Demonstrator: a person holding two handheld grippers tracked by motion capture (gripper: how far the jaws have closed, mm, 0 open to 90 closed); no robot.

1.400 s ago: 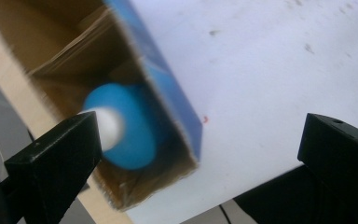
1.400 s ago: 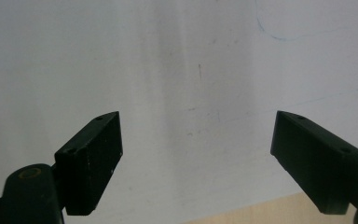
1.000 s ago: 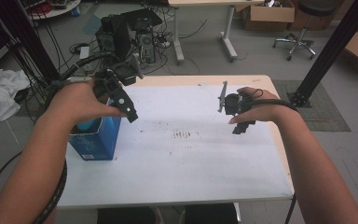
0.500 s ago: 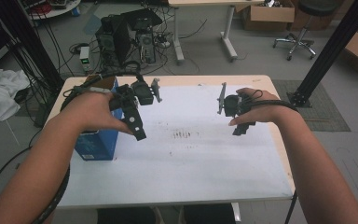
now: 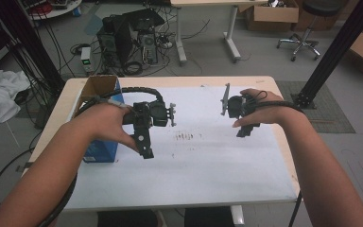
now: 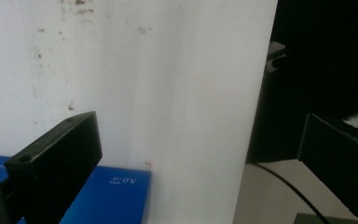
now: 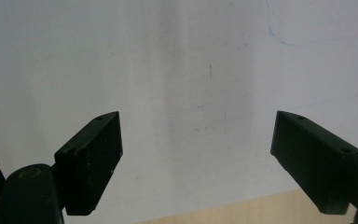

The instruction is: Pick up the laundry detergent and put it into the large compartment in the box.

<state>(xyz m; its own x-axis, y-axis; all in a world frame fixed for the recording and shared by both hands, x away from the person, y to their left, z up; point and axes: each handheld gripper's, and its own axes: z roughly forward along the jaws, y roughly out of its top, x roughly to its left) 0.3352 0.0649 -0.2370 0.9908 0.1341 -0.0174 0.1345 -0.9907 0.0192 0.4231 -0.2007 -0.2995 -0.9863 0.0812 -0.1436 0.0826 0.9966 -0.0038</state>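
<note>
My left gripper [image 5: 146, 150] hangs over the white sheet [image 5: 203, 156] just right of a blue box [image 5: 100, 150], with its black jaws pointing toward the table's near side. In the left gripper view the left gripper [image 6: 198, 163] is open, nothing lies between its jaws, and the blue box [image 6: 114, 196] sits at the lower left. My right gripper [image 5: 244, 132] is held above the sheet's right part. The right gripper view shows the right gripper [image 7: 200, 158] wide open over the bare, faintly marked sheet [image 7: 191, 70].
The blue box has an open cardboard top [image 5: 97, 87] at the table's left edge. Small dark marks [image 5: 185, 137] dot the sheet's middle. Beyond the wooden table [image 5: 179, 81] are computer towers [image 5: 127, 40], cables, another desk, and a black post [image 5: 333, 52] at right.
My left gripper has swung right, from over the blue box to above the sheet beside it, and its jaws now point toward the near side. The right gripper has stayed put.
</note>
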